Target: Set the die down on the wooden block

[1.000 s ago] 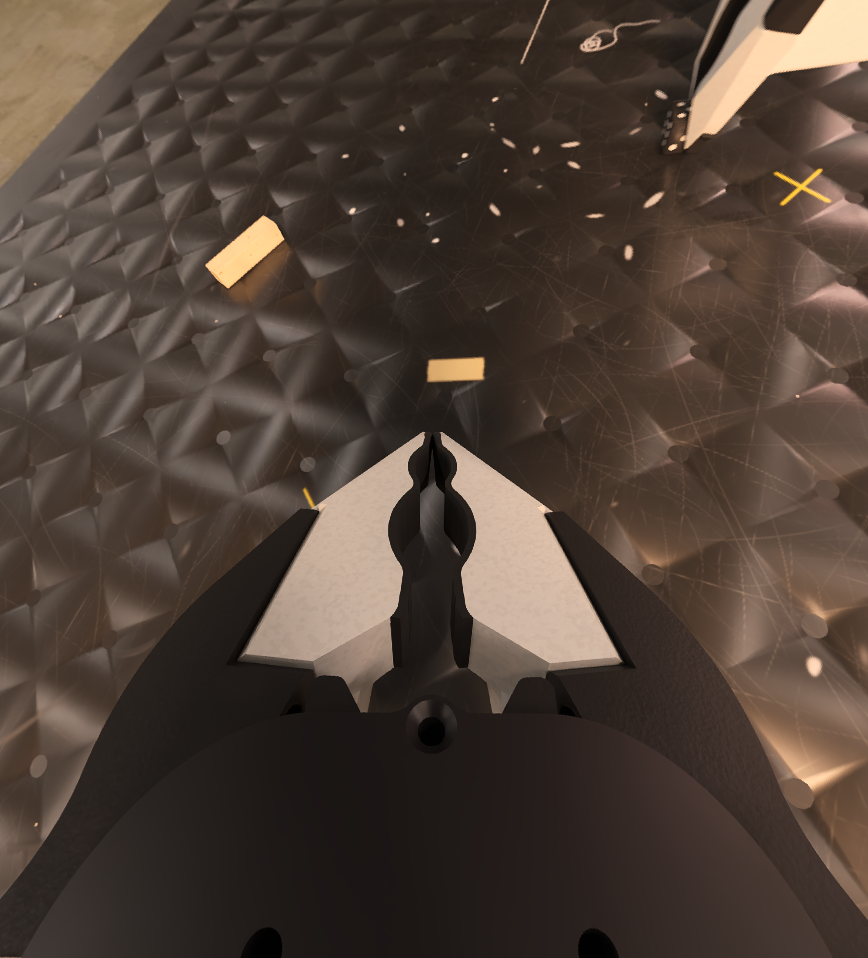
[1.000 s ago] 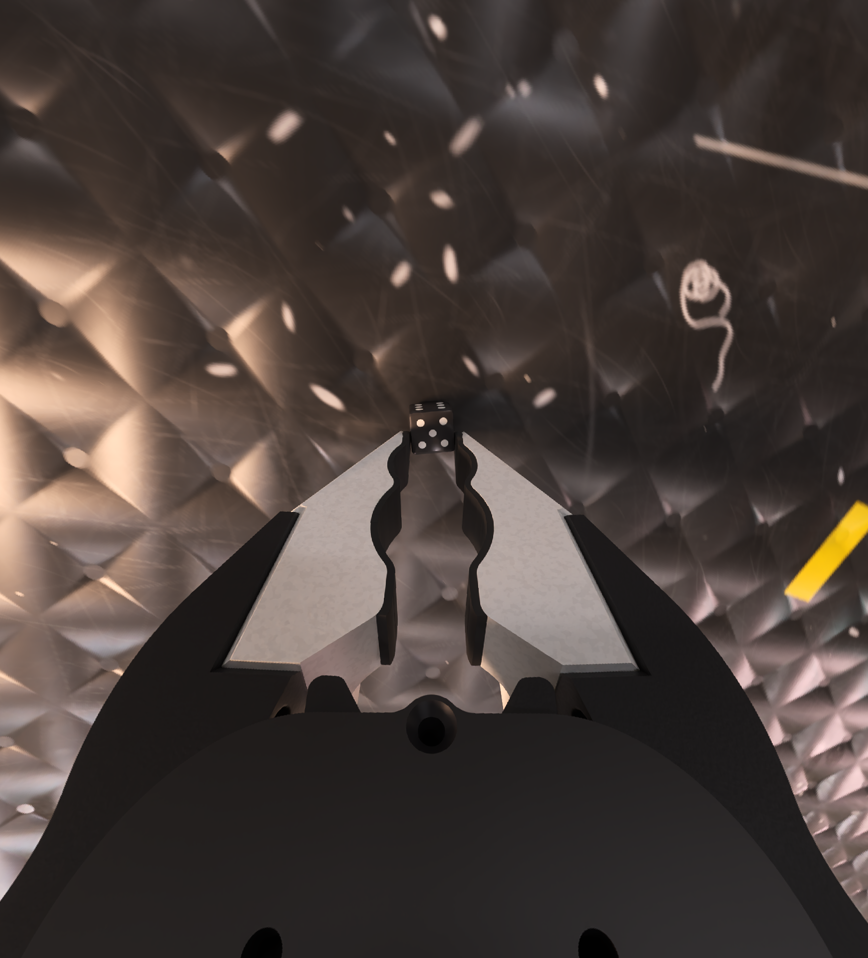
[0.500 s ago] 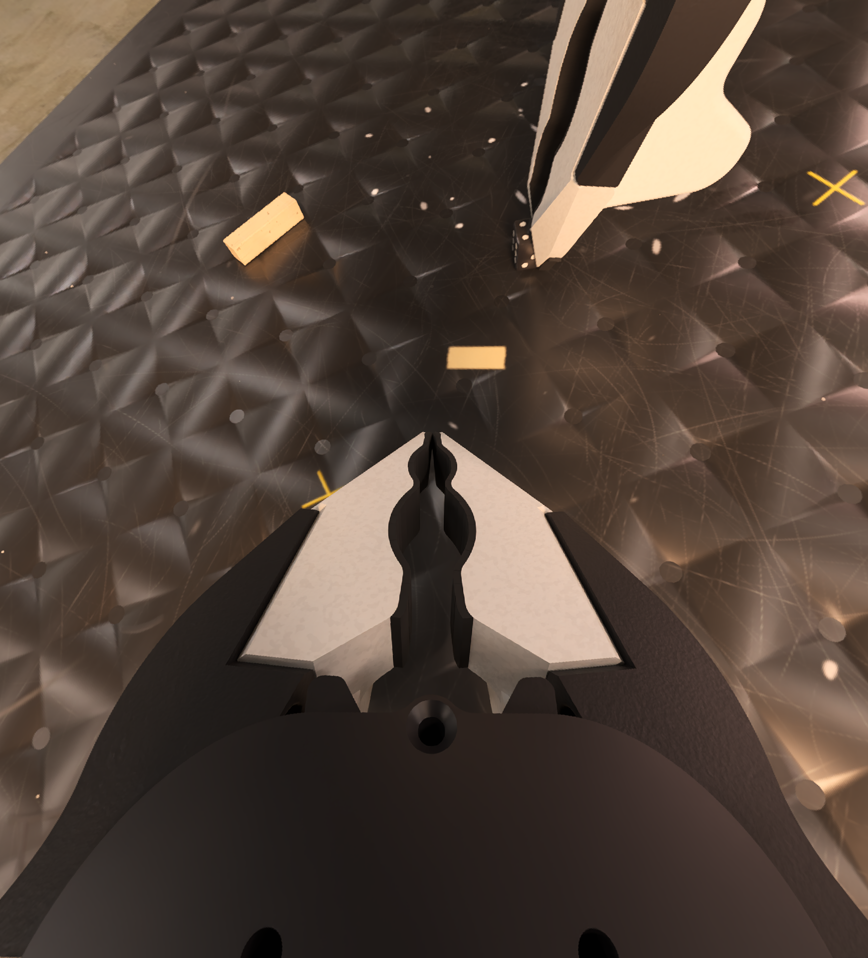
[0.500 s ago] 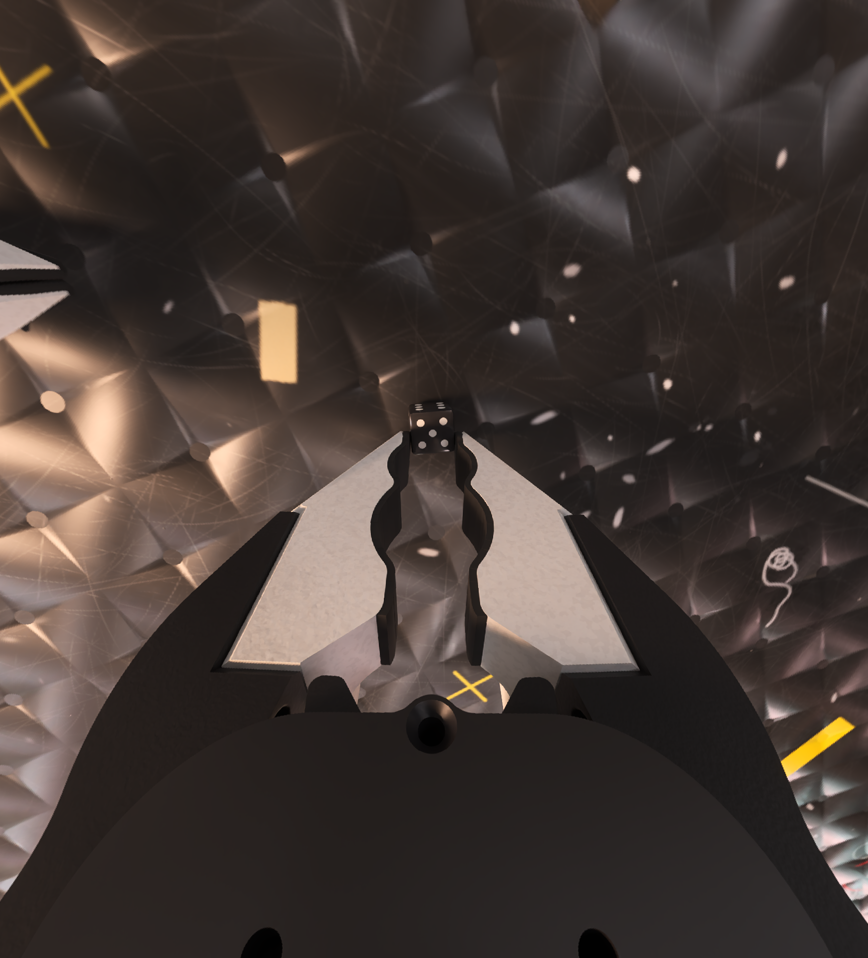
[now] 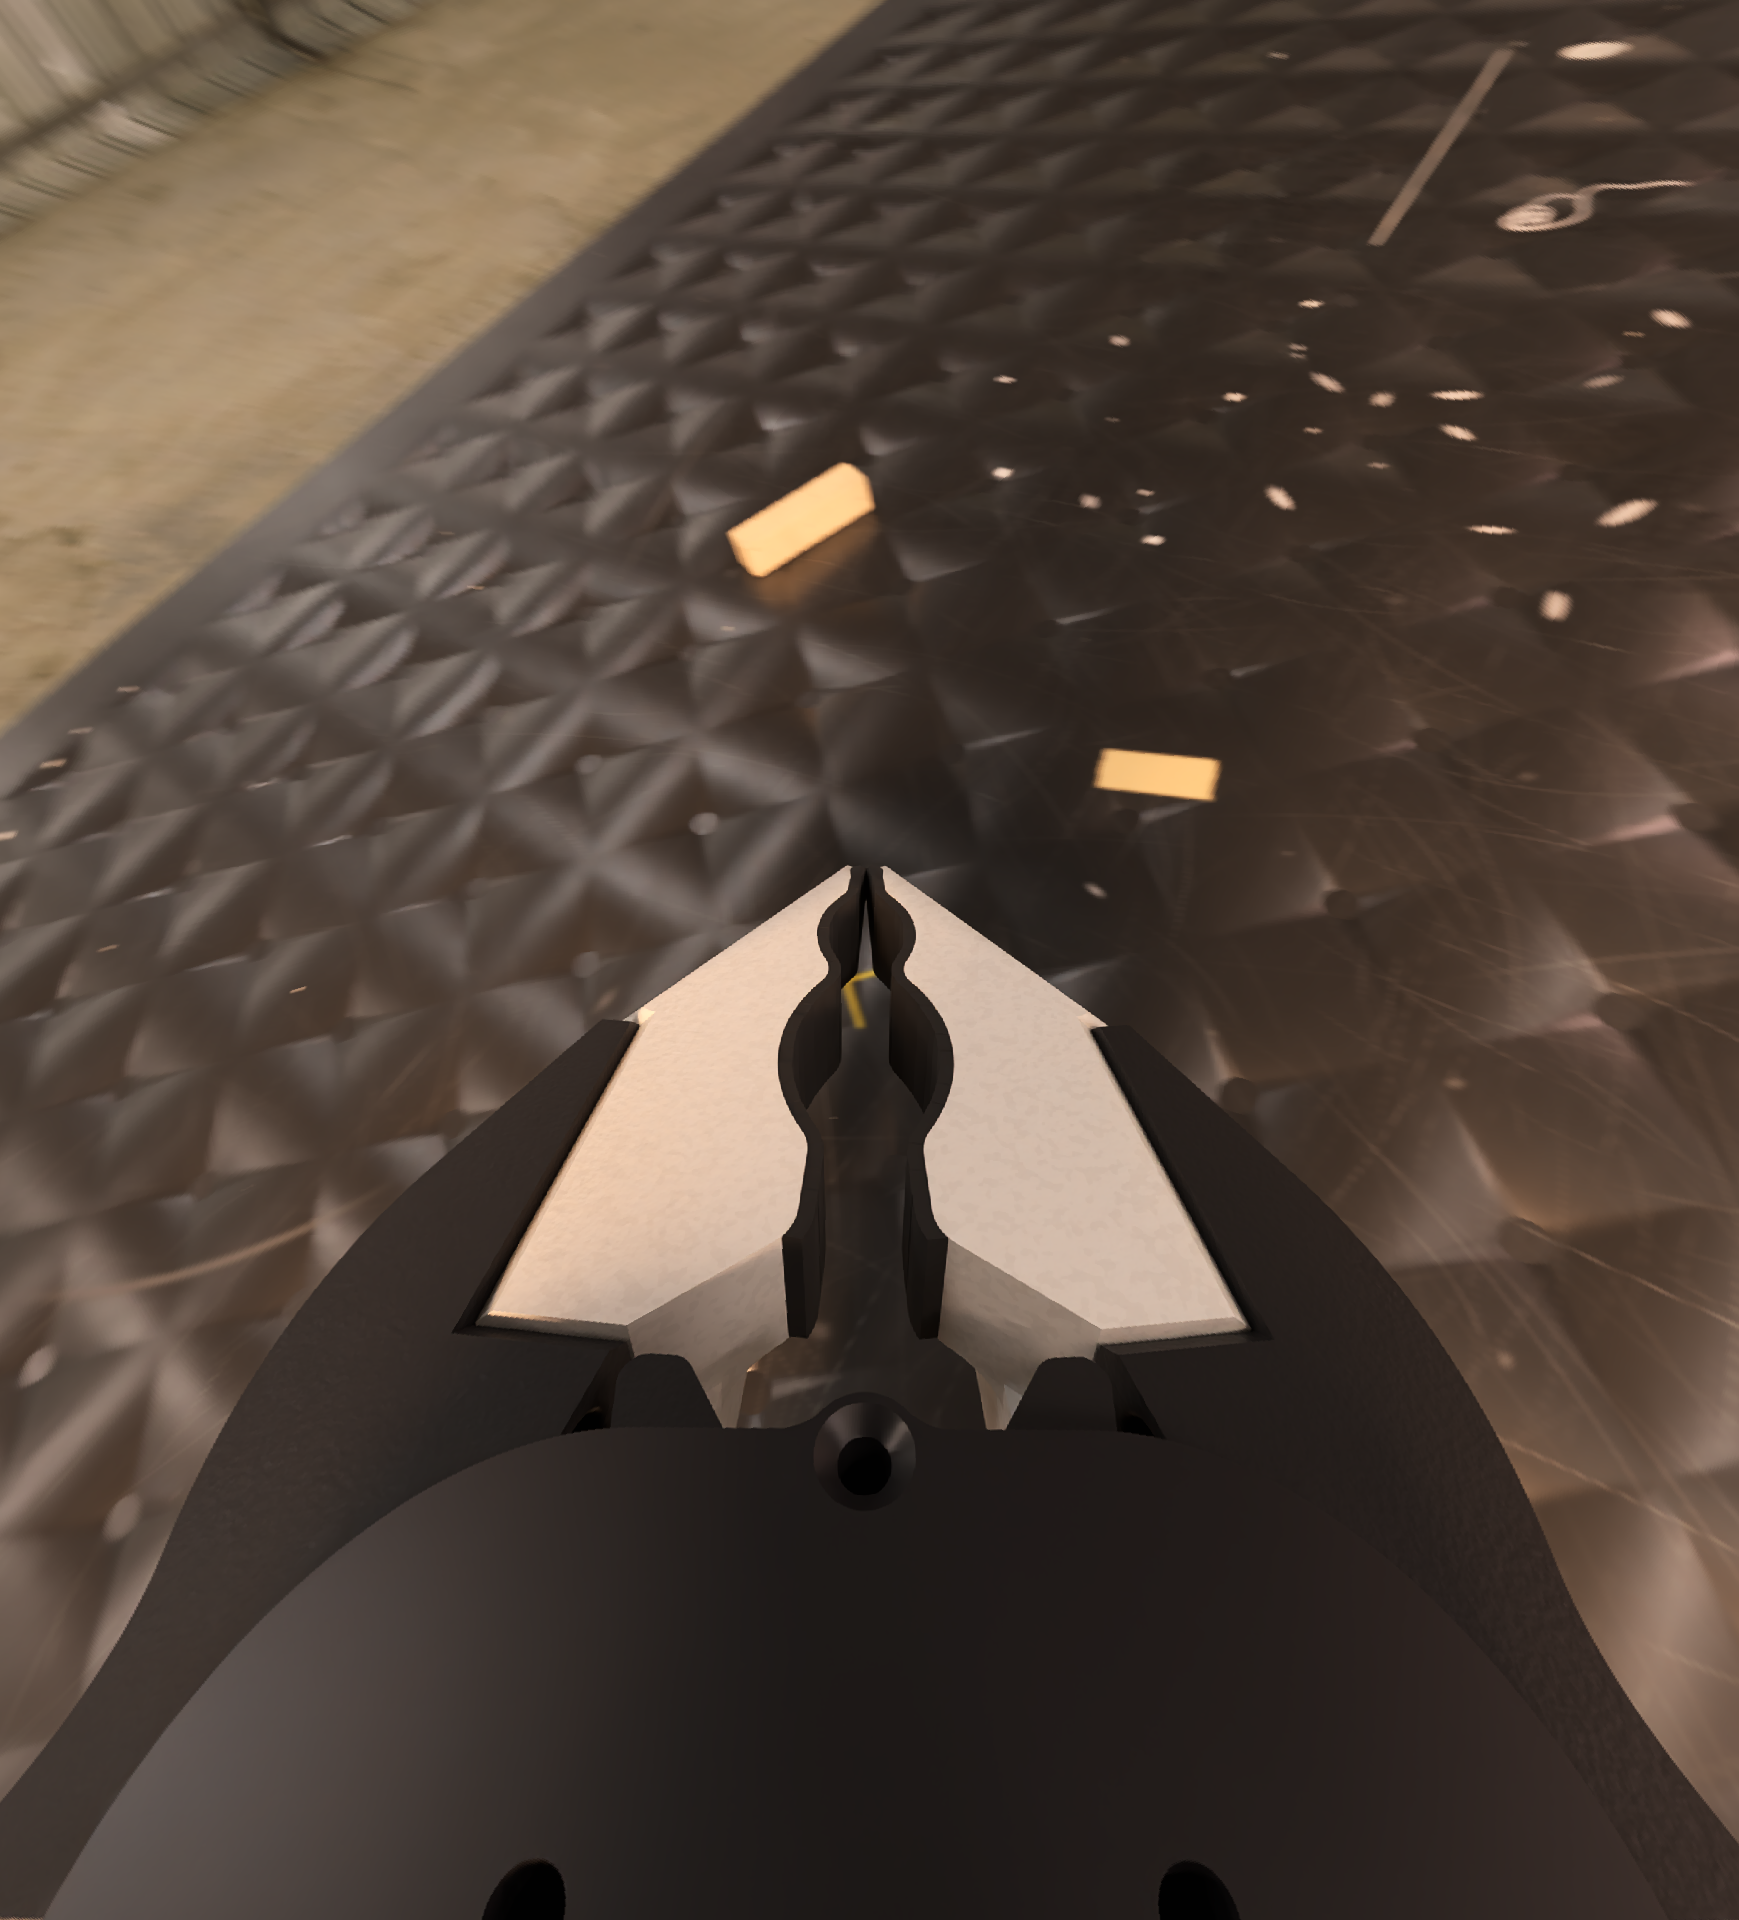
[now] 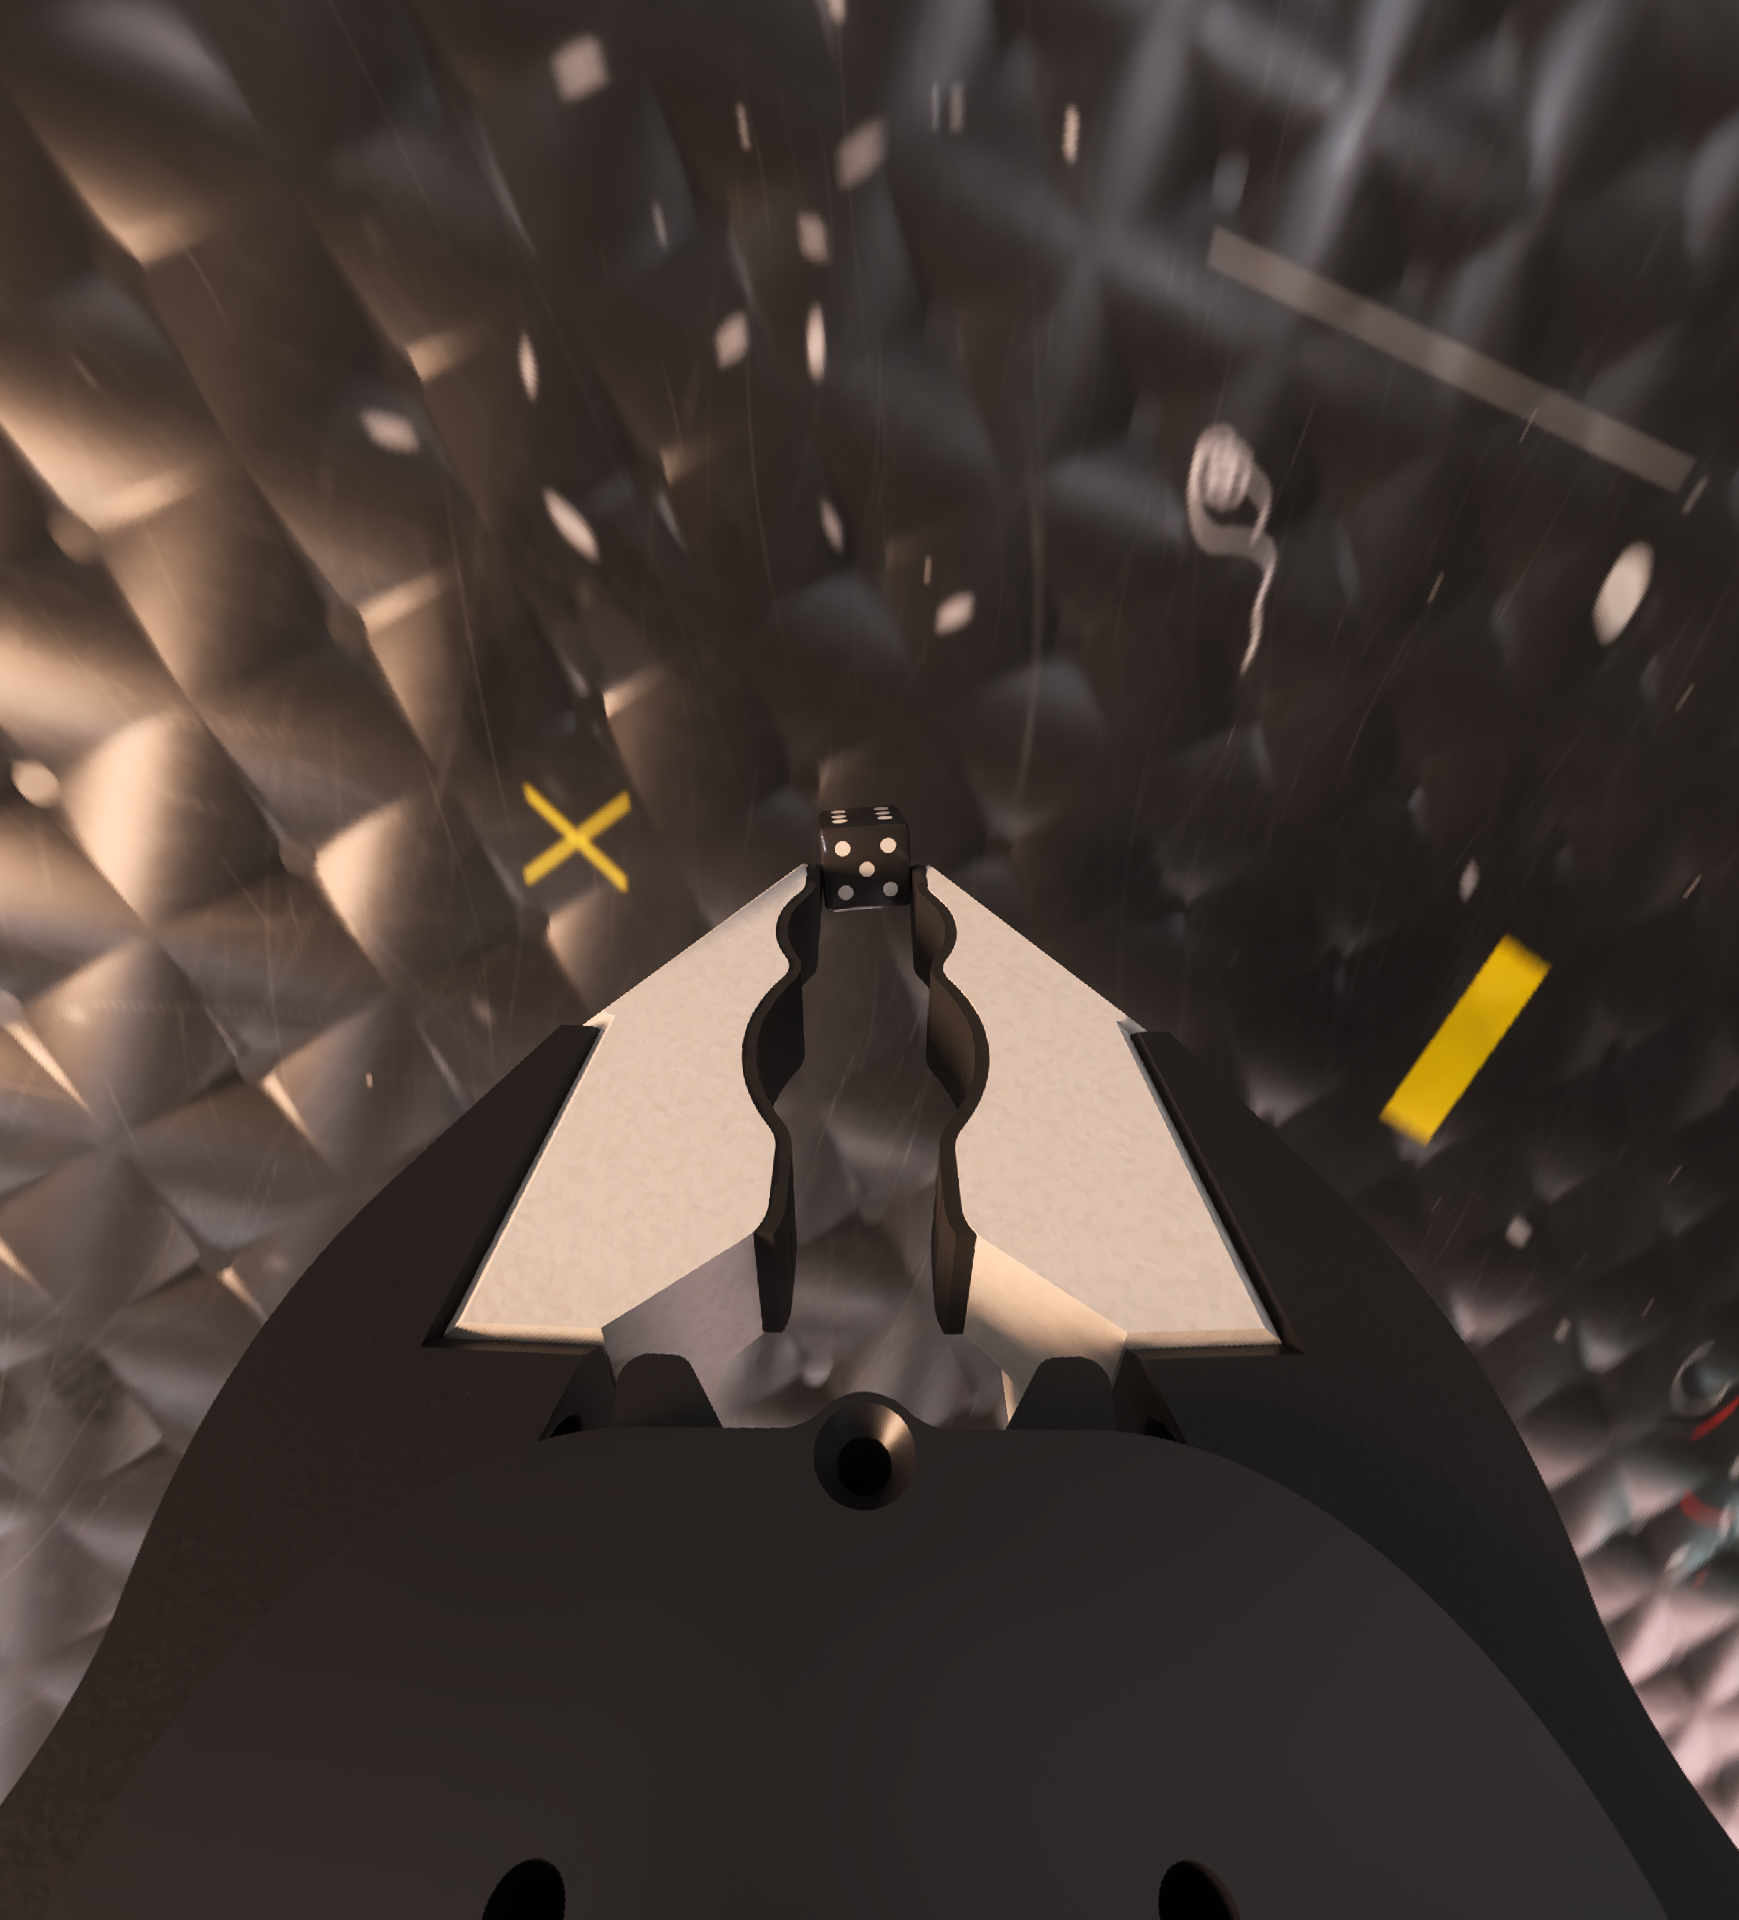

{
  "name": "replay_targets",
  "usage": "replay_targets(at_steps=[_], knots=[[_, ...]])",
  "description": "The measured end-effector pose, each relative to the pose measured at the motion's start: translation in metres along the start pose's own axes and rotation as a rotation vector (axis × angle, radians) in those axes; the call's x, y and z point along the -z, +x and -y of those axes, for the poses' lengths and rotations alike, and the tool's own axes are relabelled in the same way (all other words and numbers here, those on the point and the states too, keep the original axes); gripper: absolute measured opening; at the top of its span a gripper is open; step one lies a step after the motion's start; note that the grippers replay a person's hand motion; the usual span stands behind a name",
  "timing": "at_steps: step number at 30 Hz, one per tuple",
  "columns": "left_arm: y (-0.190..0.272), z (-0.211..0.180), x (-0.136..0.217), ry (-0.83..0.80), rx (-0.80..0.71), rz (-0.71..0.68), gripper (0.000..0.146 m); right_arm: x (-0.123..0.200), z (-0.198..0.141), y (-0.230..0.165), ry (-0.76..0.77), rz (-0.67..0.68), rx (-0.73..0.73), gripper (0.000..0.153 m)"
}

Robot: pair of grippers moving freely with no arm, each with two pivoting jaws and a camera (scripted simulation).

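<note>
1. My right gripper [image 6: 865, 878] is clamped on the black die [image 6: 864, 858] at my fingertips, above the metal table [image 6: 221, 1039].
2. My left gripper [image 5: 865, 878] is closed, empty.
3. Two wooden blocks lie ahead: one near [image 5: 1156, 775], one farther [image 5: 799, 517].

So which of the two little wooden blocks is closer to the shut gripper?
The flat-on block, just ahead and a bit right of the left gripper, is closer. The other block lies slanted, farther off to the left near the mat's edge.
</note>
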State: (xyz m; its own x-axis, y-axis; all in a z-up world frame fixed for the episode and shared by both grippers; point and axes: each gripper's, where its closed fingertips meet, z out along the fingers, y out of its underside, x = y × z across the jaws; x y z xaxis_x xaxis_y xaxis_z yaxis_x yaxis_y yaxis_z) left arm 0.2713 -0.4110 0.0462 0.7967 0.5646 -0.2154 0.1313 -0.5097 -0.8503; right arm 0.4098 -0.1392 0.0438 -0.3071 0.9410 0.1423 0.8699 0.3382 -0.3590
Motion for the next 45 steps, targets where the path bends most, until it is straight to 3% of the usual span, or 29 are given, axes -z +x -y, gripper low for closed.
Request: replay_targets(at_steps=[2,6,14,21,25,29,34,36,38,40,42,45], knots=[[-0.014,0.001,0.004,0.019,-0.004,0.088,0.0,-0.005,-0.024,-0.006,-0.082,0.003,-0.038,0.017],[-0.037,0.0,0.011,0.052,0.001,0.227,0.0,-0.017,-0.033,-0.023,-0.162,0.015,-0.052,0.017],[-0.059,-0.004,0.021,0.074,0.012,0.319,0.0,-0.027,0.0,-0.058,-0.22,0.051,0.096,0.017],[-0.075,-0.011,0.028,0.073,0.022,0.391,0.0,-0.037,0.064,-0.084,-0.12,0.052,0.292,0.017],[-0.087,-0.013,0.036,0.112,0.096,0.416,0.0,-0.039,0.151,-0.054,0.107,-0.014,0.362,0.017],[-0.096,-0.017,0.04,0.133,0.156,0.427,0.0,-0.07,0.232,-0.048,0.16,0.008,0.53,0.017],[-0.1,-0.019,0.04,0.139,0.182,0.424,0.0,-0.114,0.266,-0.064,0.018,0.129,0.828,0.017],[-0.101,-0.02,0.041,0.138,0.189,0.426,0.0,-0.122,0.272,-0.067,0.009,0.145,0.851,0.017],[-0.102,-0.018,0.042,0.155,0.196,0.428,0.0,-0.124,0.274,-0.07,0.017,0.174,0.796,0.033],[-0.103,-0.017,0.043,0.172,0.192,0.44,0.0,-0.111,0.273,-0.069,0.118,0.143,0.776,0.041],[-0.105,-0.015,0.045,0.189,0.184,0.456,0.0,-0.087,0.262,-0.064,0.3,0.077,0.752,0.038],[-0.104,-0.008,0.047,0.232,0.152,0.486,0.0,-0.042,0.218,-0.054,0.636,0.071,0.602,0.032]])
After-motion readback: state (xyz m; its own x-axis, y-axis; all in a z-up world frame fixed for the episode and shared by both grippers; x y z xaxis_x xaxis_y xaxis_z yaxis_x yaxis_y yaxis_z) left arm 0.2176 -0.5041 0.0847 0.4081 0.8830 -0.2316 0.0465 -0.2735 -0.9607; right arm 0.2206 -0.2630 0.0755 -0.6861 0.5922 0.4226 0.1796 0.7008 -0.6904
